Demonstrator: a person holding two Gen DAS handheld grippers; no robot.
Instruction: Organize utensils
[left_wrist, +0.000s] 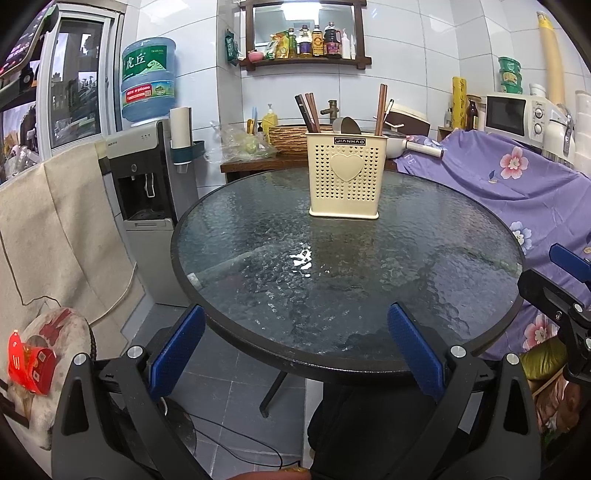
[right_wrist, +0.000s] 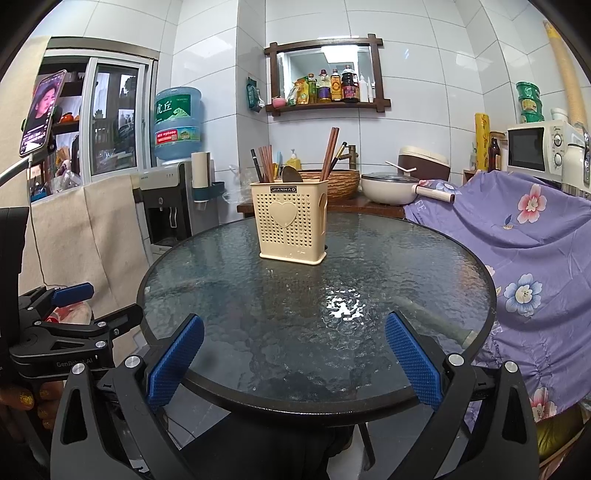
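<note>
Both grippers, left gripper (left_wrist: 295, 350) and right gripper (right_wrist: 293, 354), hover at the 6 o'clock edge of the round glass desk (left_wrist: 236, 258) with fingers spread wide and nothing in them. Looks pretty much done to me: the chopsticks (left_wrist: 309, 112), a spoon (left_wrist: 347, 125) and the rest stand upright in the cream utensil holder (left_wrist: 345, 179) toward 12 o'clock, and I can't spot any loose utensil left lying on the glass.
</note>
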